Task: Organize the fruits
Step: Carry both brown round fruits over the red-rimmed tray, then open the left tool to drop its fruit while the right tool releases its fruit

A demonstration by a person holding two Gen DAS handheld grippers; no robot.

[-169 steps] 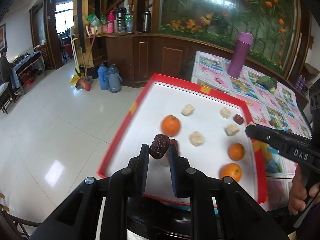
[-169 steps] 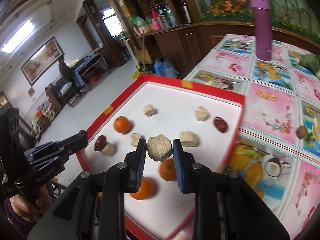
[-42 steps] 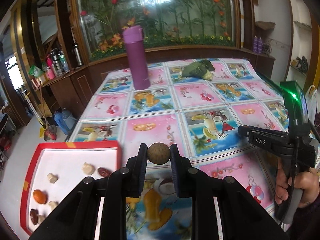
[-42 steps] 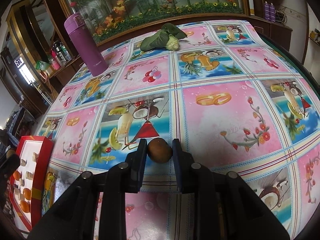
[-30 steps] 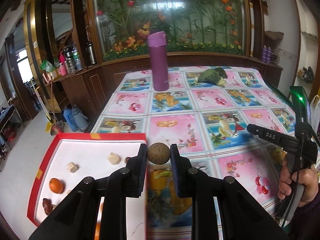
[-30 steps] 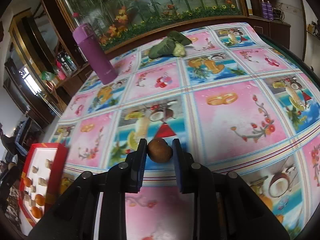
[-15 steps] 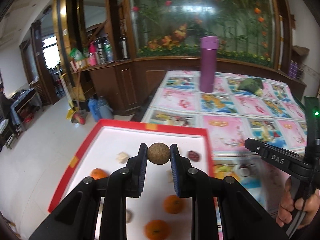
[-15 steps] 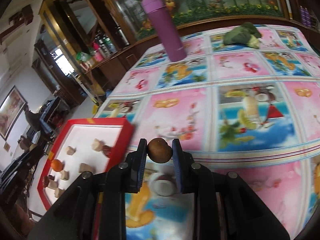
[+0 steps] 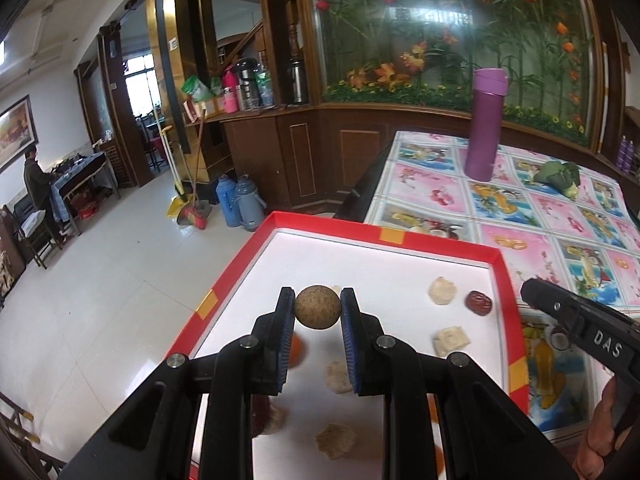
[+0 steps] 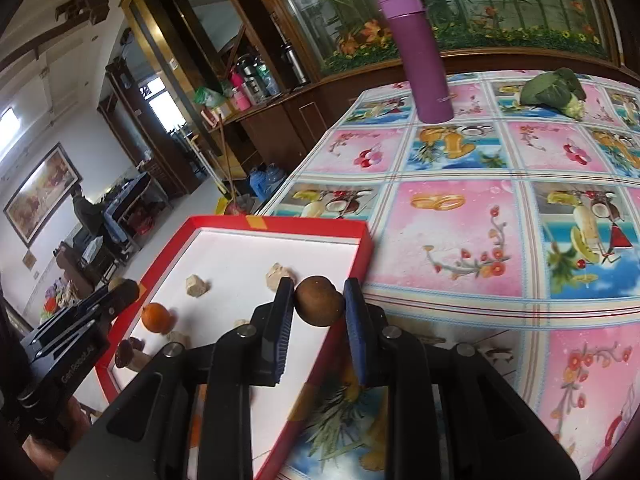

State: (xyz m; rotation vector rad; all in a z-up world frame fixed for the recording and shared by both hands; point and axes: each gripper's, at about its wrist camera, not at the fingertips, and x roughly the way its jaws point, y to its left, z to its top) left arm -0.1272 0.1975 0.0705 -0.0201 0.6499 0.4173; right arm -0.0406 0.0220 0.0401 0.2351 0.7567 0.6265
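A: What's in my left tongs?

B: A round, tan, rough-skinned fruit, pinched between the blue ribbed pads, held above the red-rimmed white tray. Your right tongs clamp a darker brown, smoother round fruit over the tray's right rim.

A: Tray contents, left view?

B: Pale, lumpy beige chunks at 2 o'clock of the held fruit, a glossy dark red date just beside one. A partly hidden orange citrus at 7 o'clock.

A: Surface and room?

B: A glossy tablecloth with pink and blue fruit squares. A tall purple cylindrical flask stands at 12 o'clock, a leafy green vegetable at 2. Beyond, dark wood cabinets, a flower mural behind glass and pale polished floor tiles.
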